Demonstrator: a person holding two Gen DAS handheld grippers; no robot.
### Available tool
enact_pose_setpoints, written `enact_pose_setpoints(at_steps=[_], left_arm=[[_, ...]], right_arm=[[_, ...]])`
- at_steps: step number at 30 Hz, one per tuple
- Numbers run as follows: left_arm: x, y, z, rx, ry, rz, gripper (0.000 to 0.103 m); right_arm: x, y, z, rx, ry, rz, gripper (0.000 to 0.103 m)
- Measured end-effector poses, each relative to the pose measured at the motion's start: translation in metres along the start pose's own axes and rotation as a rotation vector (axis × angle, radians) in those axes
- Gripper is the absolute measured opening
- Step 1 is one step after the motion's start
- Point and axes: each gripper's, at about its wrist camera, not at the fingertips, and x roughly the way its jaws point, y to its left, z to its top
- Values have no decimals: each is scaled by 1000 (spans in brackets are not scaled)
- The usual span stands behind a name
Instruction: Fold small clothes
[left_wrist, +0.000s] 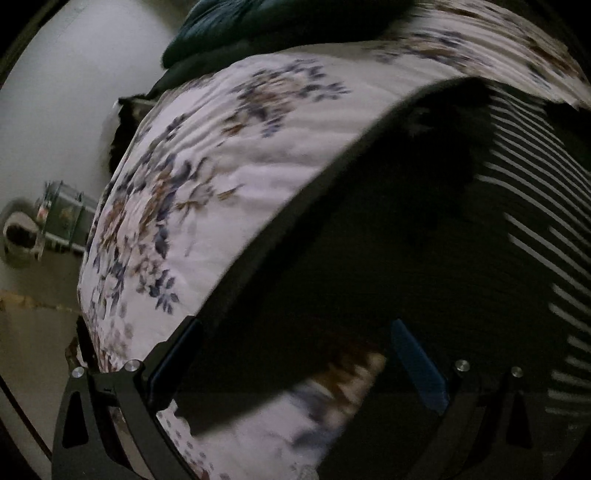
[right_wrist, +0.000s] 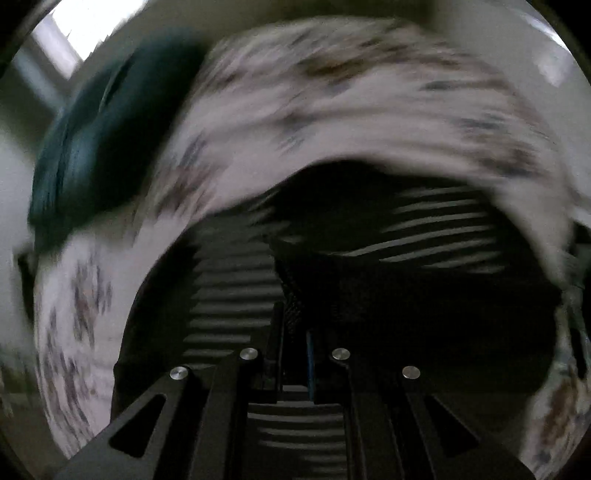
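Observation:
A dark garment with thin white stripes (left_wrist: 424, 240) lies on a white floral bedspread (left_wrist: 221, 166). In the left wrist view my left gripper (left_wrist: 295, 365) is open, its jaws wide apart around the garment's dark hemmed edge, which passes between them. In the right wrist view, which is motion-blurred, my right gripper (right_wrist: 293, 347) is shut on a dark fold of the striped garment (right_wrist: 424, 236), and the cloth rises from between the fingers.
A dark teal bundle of cloth (left_wrist: 258, 22) lies at the far end of the bed; it also shows in the right wrist view (right_wrist: 103, 140). The bed's left edge drops to a pale floor with a small cluttered object (left_wrist: 48, 229).

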Motion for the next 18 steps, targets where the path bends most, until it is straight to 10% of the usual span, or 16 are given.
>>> enact_pose_setpoints(at_steps=[7,14,18], left_arm=[[28,23,16,-24,2,-51,103],[35,33,21,-16,2,-98,103],[17,30,26,25,-28,-106,103]], right_arm=[[77,135,-34,-222,66,-68,9],[82,155,-65,-311,144,20,14],[56,98,-77,-179,181,124,55]])
